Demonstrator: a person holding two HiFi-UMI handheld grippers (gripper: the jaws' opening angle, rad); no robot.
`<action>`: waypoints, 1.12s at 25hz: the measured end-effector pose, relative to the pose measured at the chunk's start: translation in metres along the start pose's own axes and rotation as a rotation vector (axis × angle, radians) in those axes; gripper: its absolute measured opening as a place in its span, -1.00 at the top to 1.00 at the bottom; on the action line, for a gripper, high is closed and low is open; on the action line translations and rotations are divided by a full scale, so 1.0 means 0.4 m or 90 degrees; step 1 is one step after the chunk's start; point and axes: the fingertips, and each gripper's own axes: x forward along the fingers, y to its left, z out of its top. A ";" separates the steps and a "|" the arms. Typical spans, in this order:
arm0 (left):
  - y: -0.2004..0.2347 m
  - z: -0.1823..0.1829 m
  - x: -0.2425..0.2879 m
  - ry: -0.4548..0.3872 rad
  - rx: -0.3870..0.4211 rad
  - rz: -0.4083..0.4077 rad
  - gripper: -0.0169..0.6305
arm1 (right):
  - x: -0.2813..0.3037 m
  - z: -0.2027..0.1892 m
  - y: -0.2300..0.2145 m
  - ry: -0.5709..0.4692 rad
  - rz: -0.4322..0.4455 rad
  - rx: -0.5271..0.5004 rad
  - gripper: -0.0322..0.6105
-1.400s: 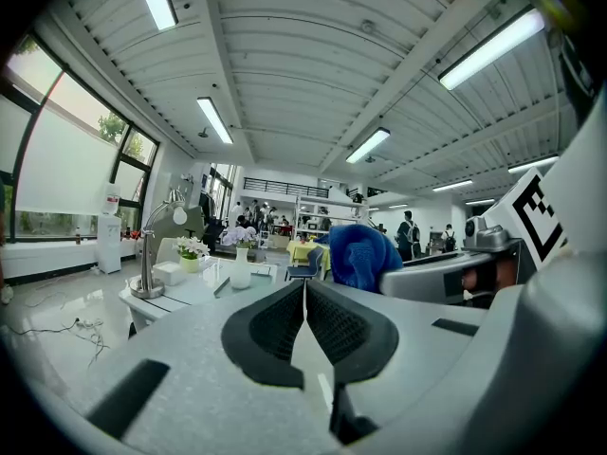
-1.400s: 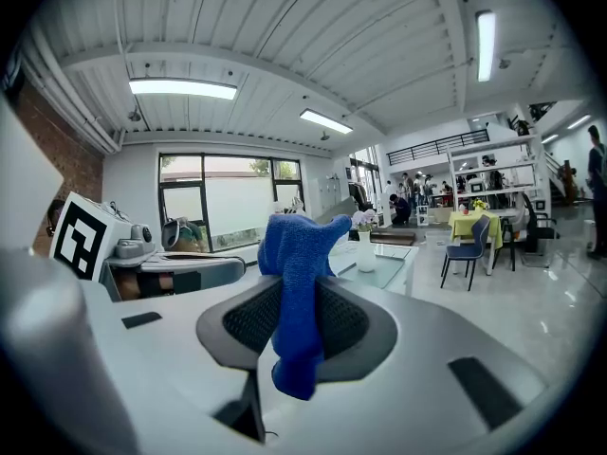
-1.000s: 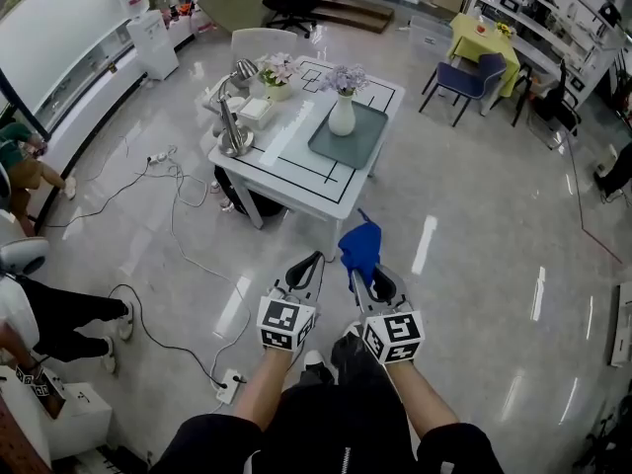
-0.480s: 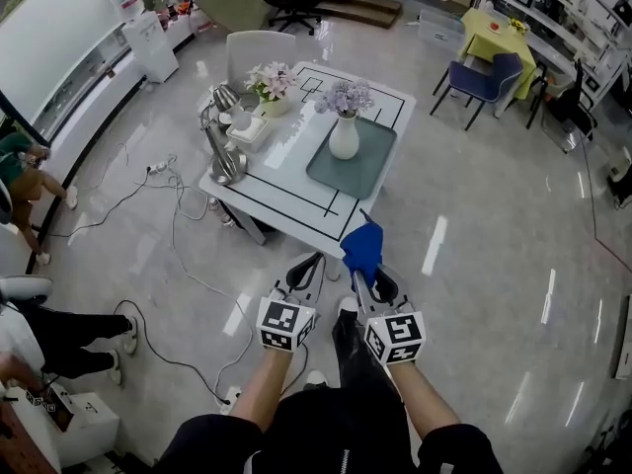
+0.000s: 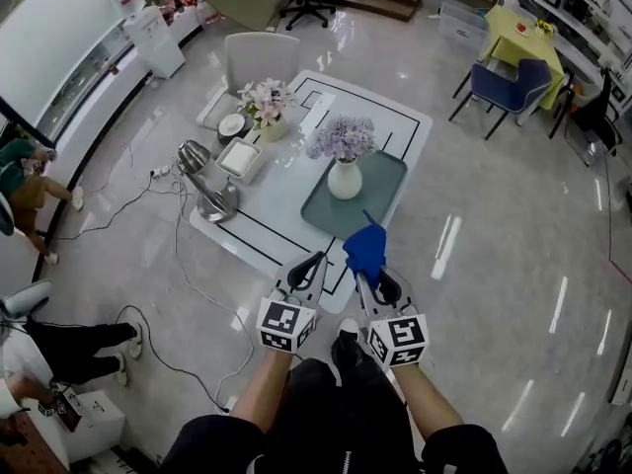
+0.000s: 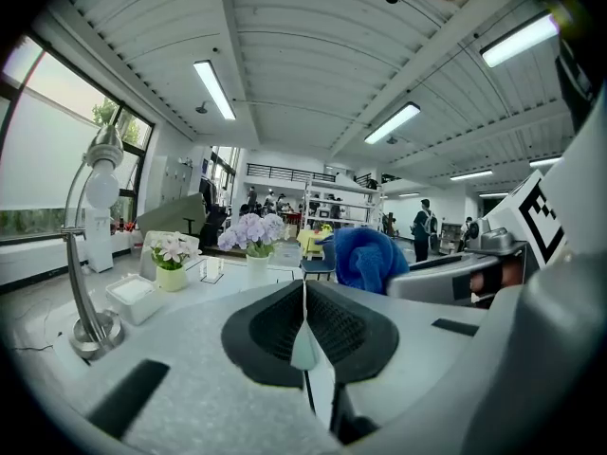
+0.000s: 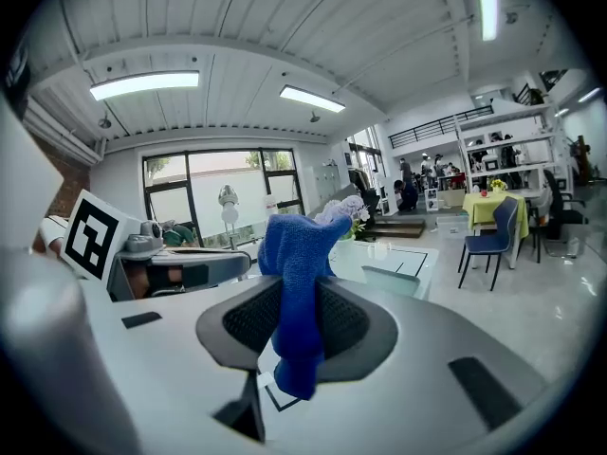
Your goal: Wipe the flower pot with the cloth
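Glossy pale floor tiles point(image 5: 494, 215) surrounded the white square table point(image 5: 267, 220), where a white flower pot of lilac blooms point(image 5: 344, 179) stood upright on a grey-green tray point(image 5: 383, 184). By the table's near edge the right gripper point(image 5: 363, 276) was clamped on a bright blue cloth point(image 5: 363, 248) — the left gripper point(image 5: 316, 263) beside it had its jaws pressed together, holding nothing.

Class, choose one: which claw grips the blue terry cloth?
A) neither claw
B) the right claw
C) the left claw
B: the blue terry cloth sits pinched in the right claw, while the left claw is closed on nothing.
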 end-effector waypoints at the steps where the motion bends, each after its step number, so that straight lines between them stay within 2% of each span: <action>1: 0.013 0.003 0.022 0.002 0.001 0.002 0.90 | 0.021 -0.001 -0.017 0.005 0.002 0.003 0.59; 7: 0.089 -0.018 0.139 0.013 -0.008 0.004 0.90 | 0.137 -0.031 -0.095 0.039 0.003 0.016 0.59; 15: 0.164 -0.036 0.257 0.015 -0.006 -0.019 0.90 | 0.255 -0.045 -0.160 0.047 -0.008 0.013 0.59; 23: 0.211 -0.111 0.372 0.010 0.006 -0.037 0.90 | 0.409 -0.088 -0.284 0.046 -0.005 0.022 0.59; 28: 0.226 -0.144 0.421 0.030 -0.011 -0.046 0.90 | 0.512 -0.084 -0.354 0.052 0.014 -0.012 0.59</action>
